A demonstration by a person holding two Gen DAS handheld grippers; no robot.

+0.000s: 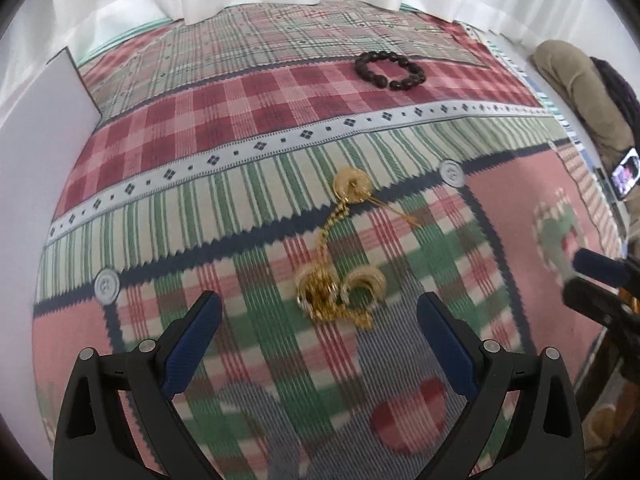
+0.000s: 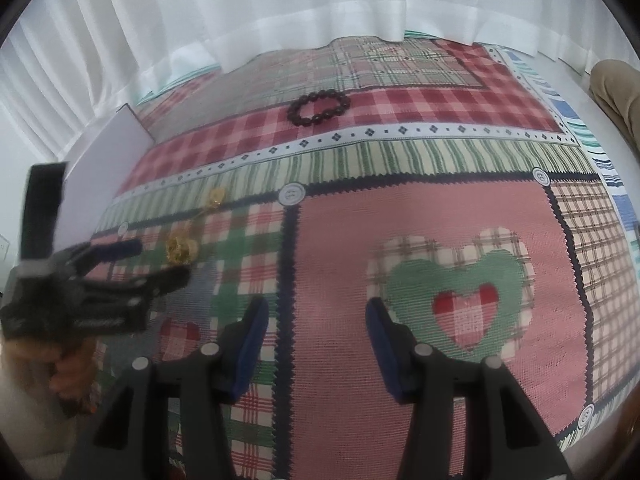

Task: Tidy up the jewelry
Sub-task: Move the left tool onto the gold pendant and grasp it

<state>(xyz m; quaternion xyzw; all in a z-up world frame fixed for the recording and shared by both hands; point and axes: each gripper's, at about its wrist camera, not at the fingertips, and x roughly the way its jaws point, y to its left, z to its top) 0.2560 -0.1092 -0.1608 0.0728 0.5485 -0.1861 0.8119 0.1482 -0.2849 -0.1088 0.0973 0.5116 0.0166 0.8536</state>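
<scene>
A tangle of gold jewelry (image 1: pixel 336 298) lies on the patchwork mat (image 1: pixel 248 92), its chain running up to a round gold piece (image 1: pixel 353 186). Farther back rests a dark bead bracelet (image 1: pixel 390 70). My left gripper (image 1: pixel 319 298) hangs just above the gold tangle, open, a blue pad on either side and nothing gripped. From the right wrist view the left gripper (image 2: pixel 160 259) appears at the left, beside the gold jewelry (image 2: pixel 180 246); the bracelet (image 2: pixel 319 109) lies far back. My right gripper (image 2: pixel 317 306) is open over the pink patch, with nothing between its pads.
A white flat box (image 1: pixel 40 120) stands at the mat's left edge. White curtains (image 2: pixel 280 20) hang behind. A person's khaki-clad leg (image 1: pixel 572 80) and a lit phone (image 1: pixel 626 174) are at the right. The right gripper (image 1: pixel 600 280) shows at the right edge.
</scene>
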